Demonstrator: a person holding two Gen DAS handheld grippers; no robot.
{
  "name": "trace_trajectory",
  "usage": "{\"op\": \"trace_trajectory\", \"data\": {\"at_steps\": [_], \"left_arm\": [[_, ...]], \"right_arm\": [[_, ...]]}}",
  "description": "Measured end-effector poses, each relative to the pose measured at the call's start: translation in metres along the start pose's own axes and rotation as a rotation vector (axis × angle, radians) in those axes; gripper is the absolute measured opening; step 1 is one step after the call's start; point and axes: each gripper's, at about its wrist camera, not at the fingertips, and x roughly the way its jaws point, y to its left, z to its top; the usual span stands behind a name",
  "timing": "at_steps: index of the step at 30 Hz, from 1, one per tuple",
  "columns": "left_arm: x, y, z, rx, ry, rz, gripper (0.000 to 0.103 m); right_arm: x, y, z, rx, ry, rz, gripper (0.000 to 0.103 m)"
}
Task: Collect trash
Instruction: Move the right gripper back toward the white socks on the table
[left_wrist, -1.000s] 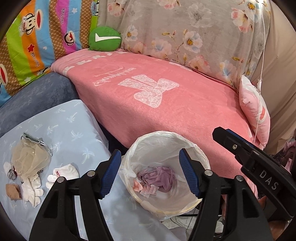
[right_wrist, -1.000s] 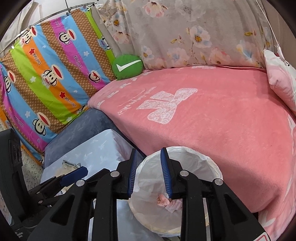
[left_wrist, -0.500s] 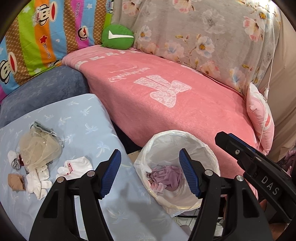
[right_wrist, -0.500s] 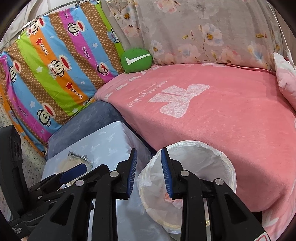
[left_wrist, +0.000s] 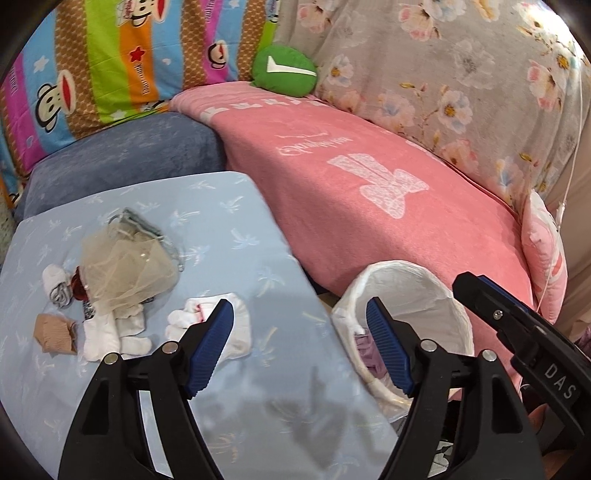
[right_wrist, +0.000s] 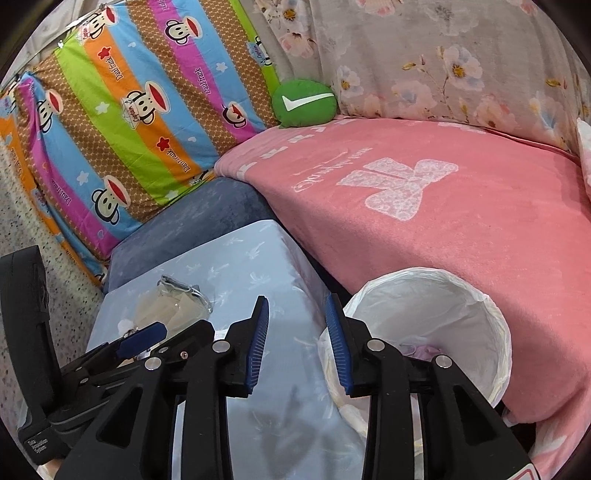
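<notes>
Standing apart with nothing between them, the jaws of the left gripper (left_wrist: 299, 347) have just been opening, and those of the right gripper (right_wrist: 297, 345) likewise, more narrowly. The white crumpled tissue (left_wrist: 207, 321) is seen just beyond the left jaw, on the blue table (left_wrist: 229, 229); the left hand is judged nearer. The lined bin (left_wrist: 406, 295) is placed right.

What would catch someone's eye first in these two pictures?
The striped cartoon-monkey cushion blazes along the back left, with a round green pillow bearing a white tick beside it. A wide pink blanket fills the middle. In front, a white-lined round bin stands right of the pale blue cloth strewn with scraps.
</notes>
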Motion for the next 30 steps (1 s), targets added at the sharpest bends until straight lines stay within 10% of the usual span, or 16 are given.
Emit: {"op": "trace_trajectory", "data": {"at_steps": [30], "left_arm": [[-0.023, 0.169, -0.037, -0.288, 0.007, 0.232, 0.082]], "right_arm": [[0.069, 0.139, -0.051, -0.196, 0.165, 0.105, 0.047]]}}
